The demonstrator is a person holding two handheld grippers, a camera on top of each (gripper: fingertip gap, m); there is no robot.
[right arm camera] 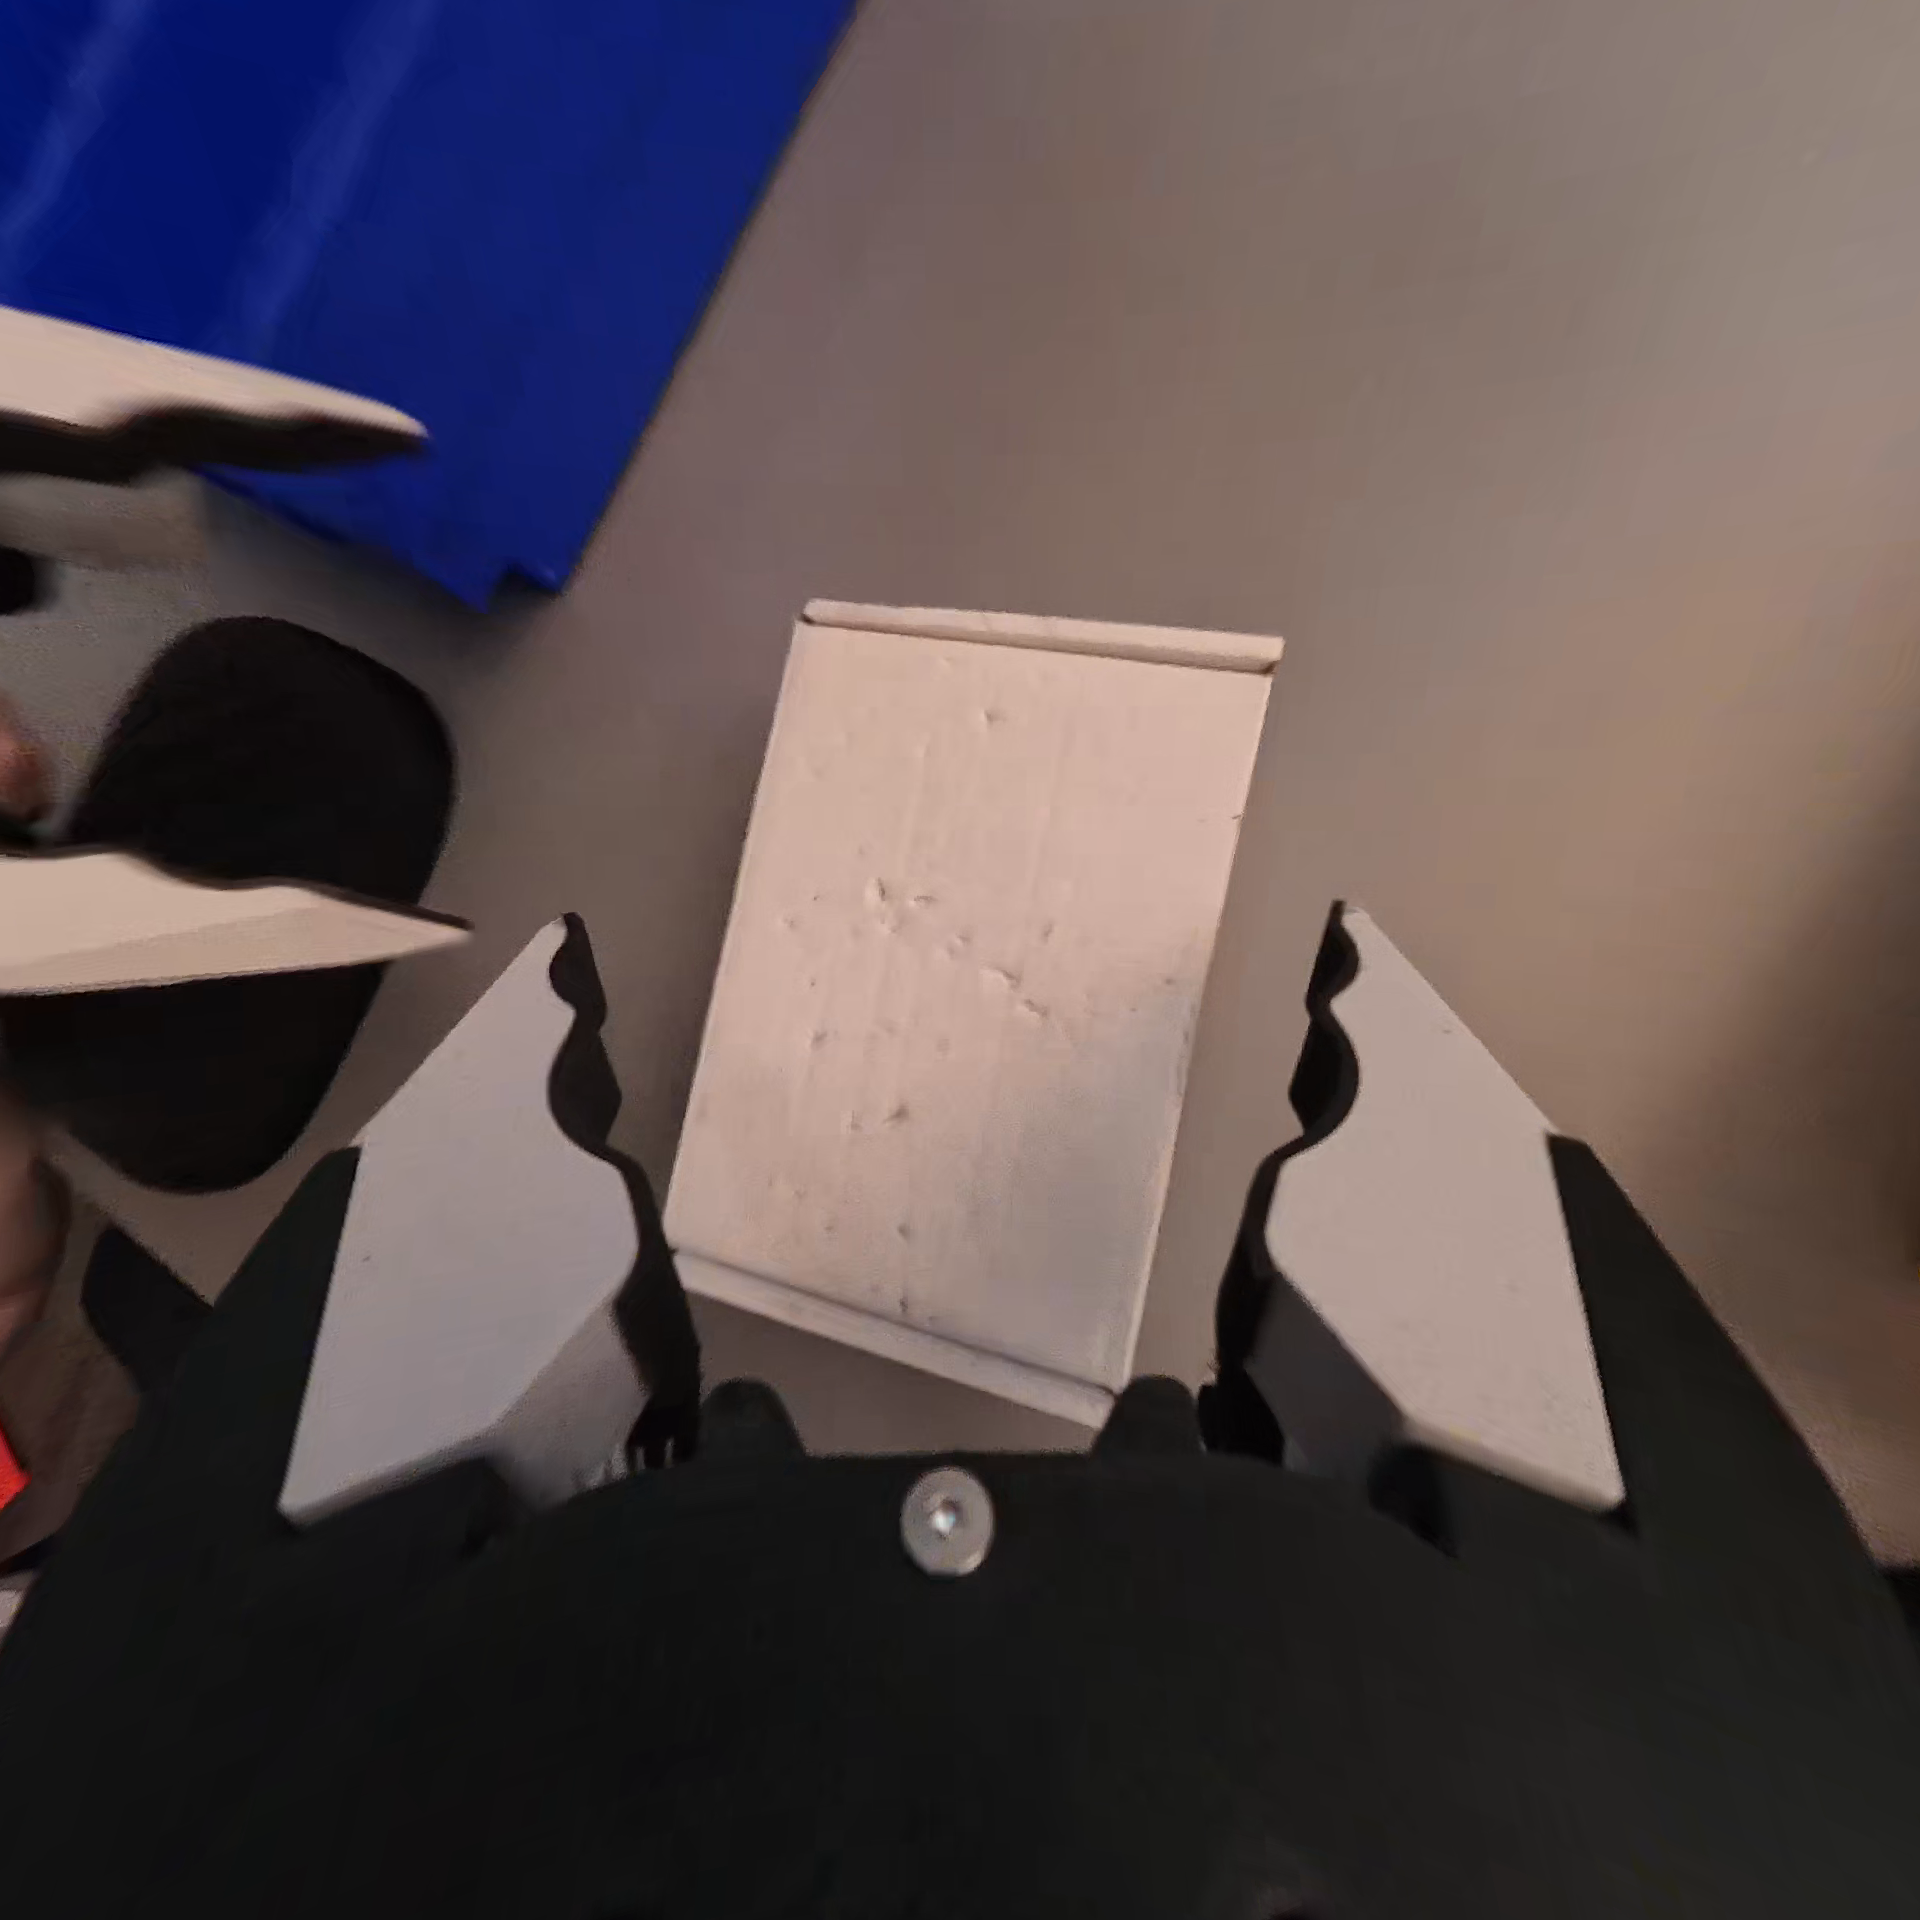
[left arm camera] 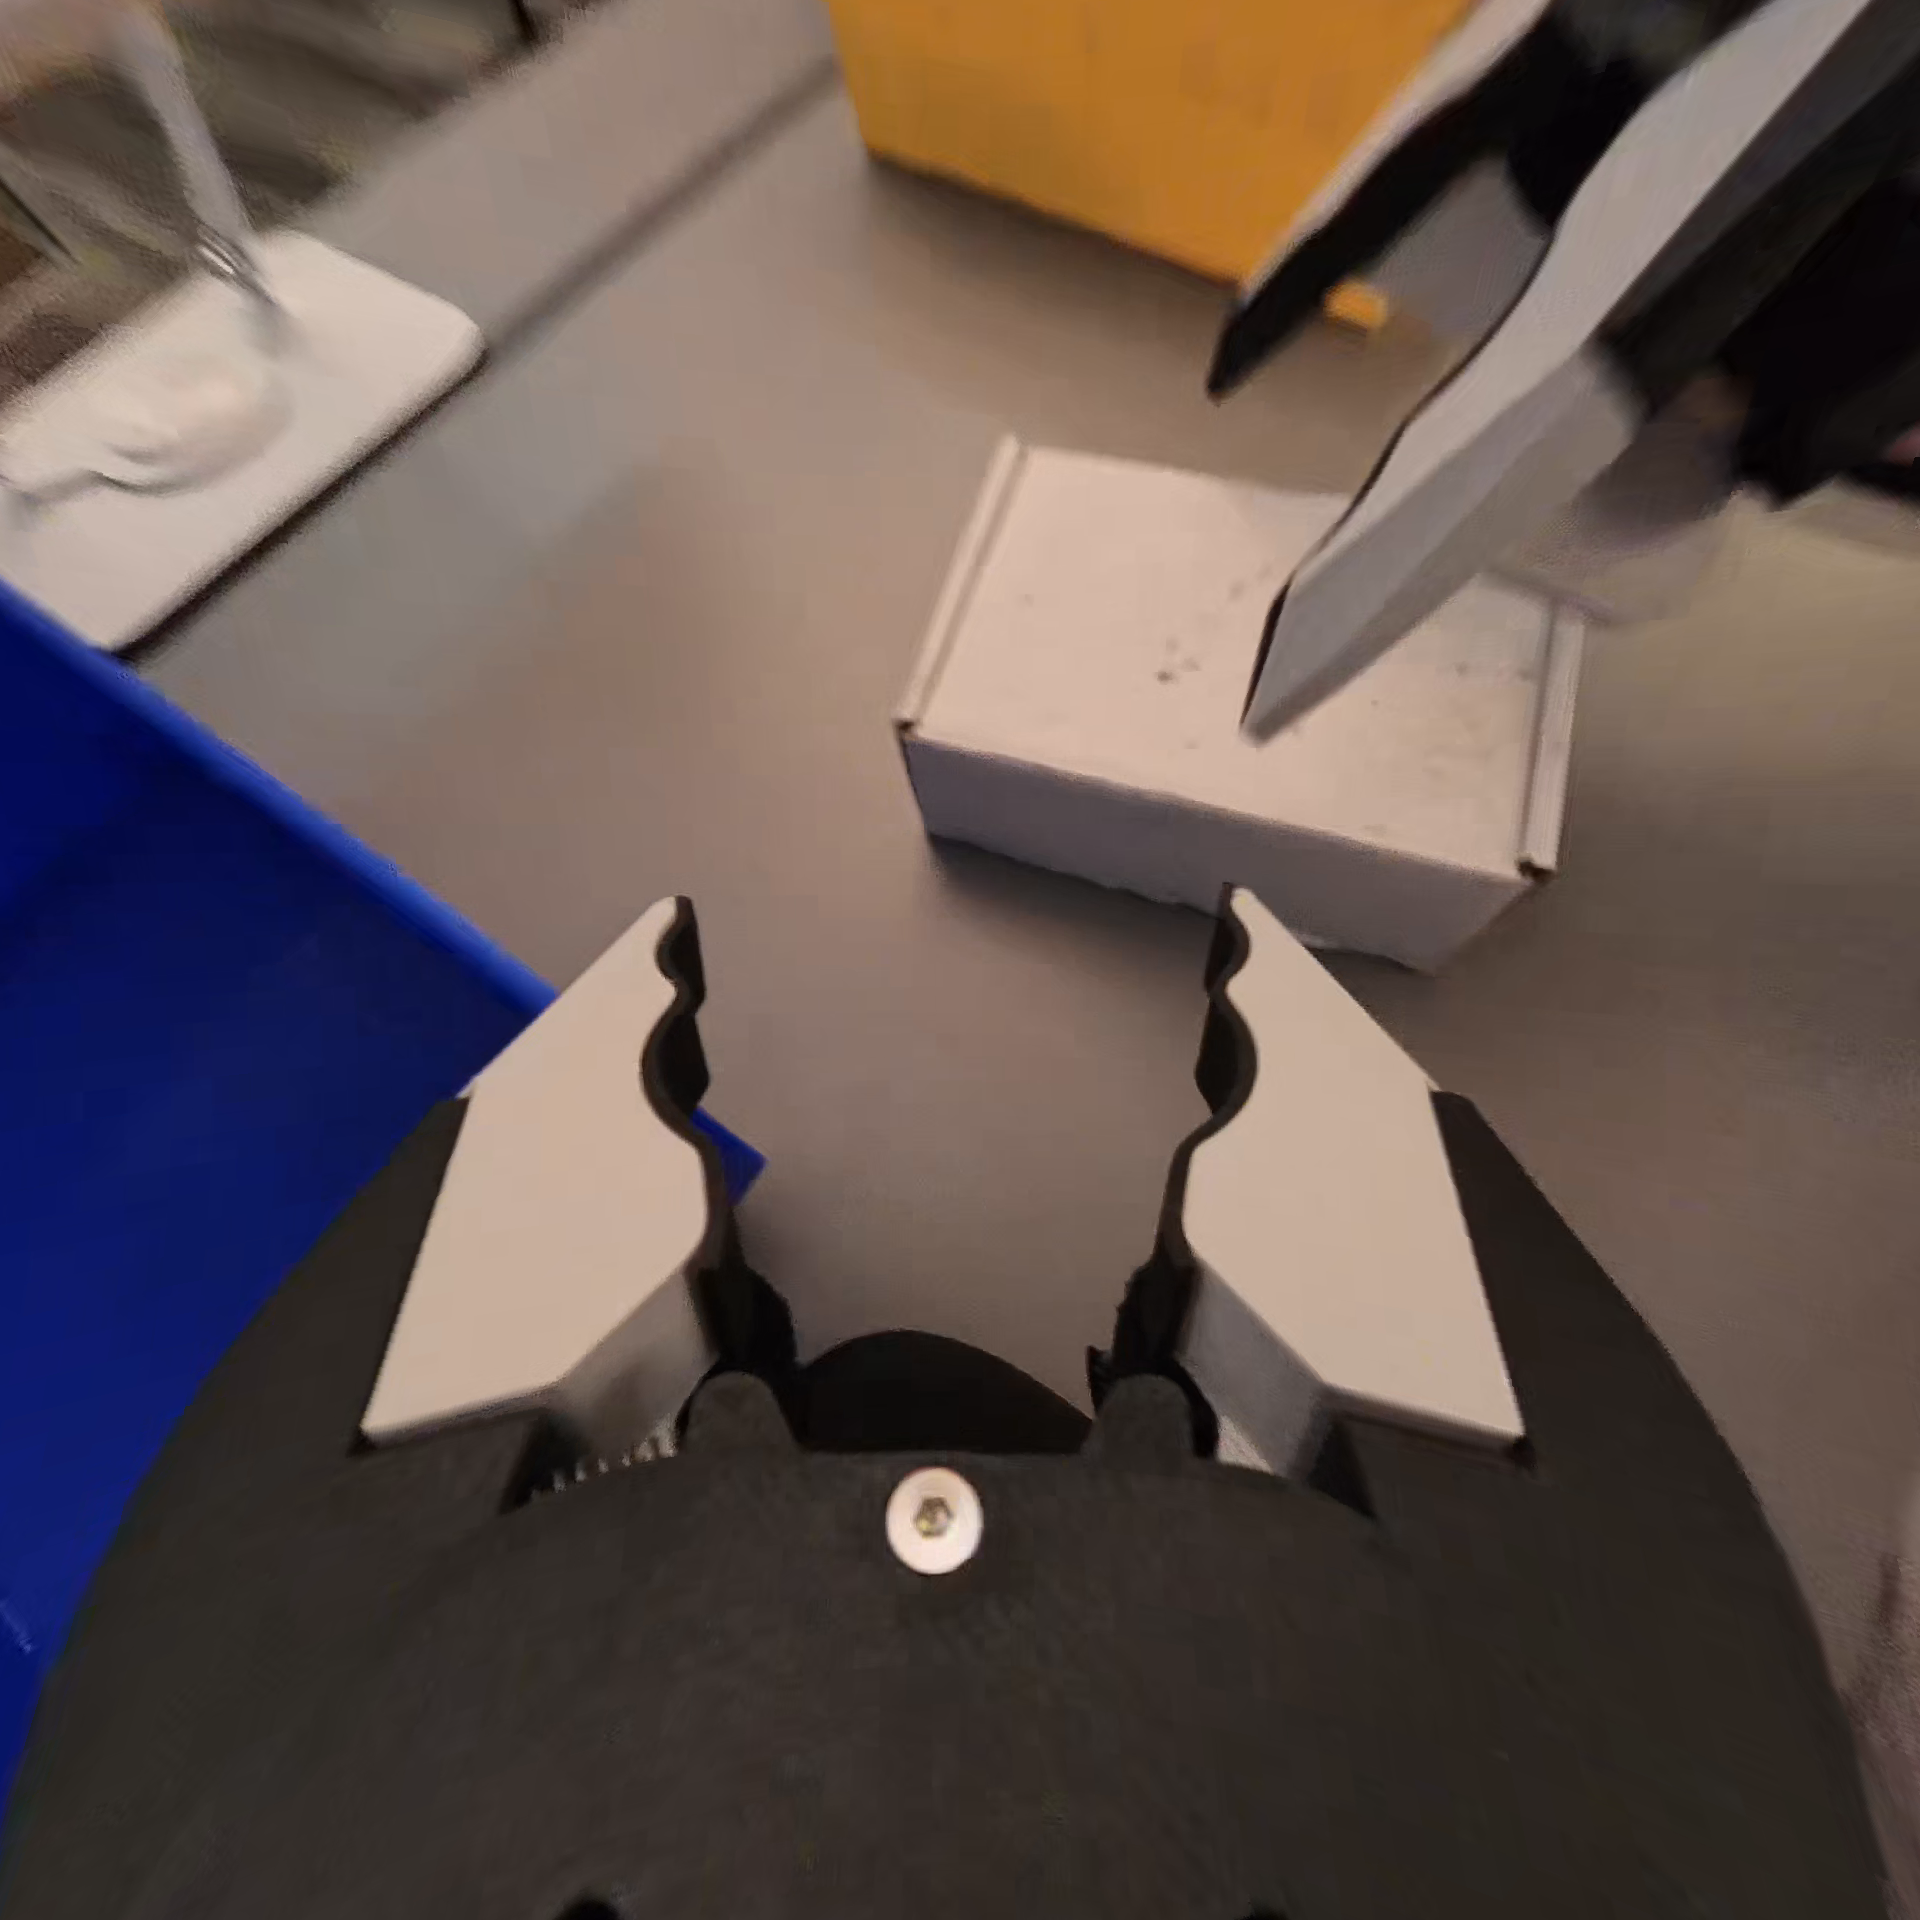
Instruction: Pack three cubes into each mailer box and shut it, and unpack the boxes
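A closed white mailer box [left arm camera: 1122,675] lies flat on the grey table; it also shows in the right wrist view [right arm camera: 966,987]. My left gripper [left arm camera: 956,904] is open and empty, low over the table just in front of the box's near left corner. My right gripper [right arm camera: 954,920] is open and empty, held above the box with its jaws spread wider than the lid. In the left wrist view the right gripper [left arm camera: 1236,551] comes down from the upper right over the box top. In the right wrist view the left gripper [right arm camera: 442,686] shows at the left edge. No cubes are in view.
A blue bin [left arm camera: 208,997] stands left of the box, also in the right wrist view [right arm camera: 395,260]. A yellow box [left arm camera: 1091,125] stands behind the mailer box. A white stand base [left arm camera: 239,416] sits at the far left. Bare grey table [left arm camera: 665,665] lies between them.
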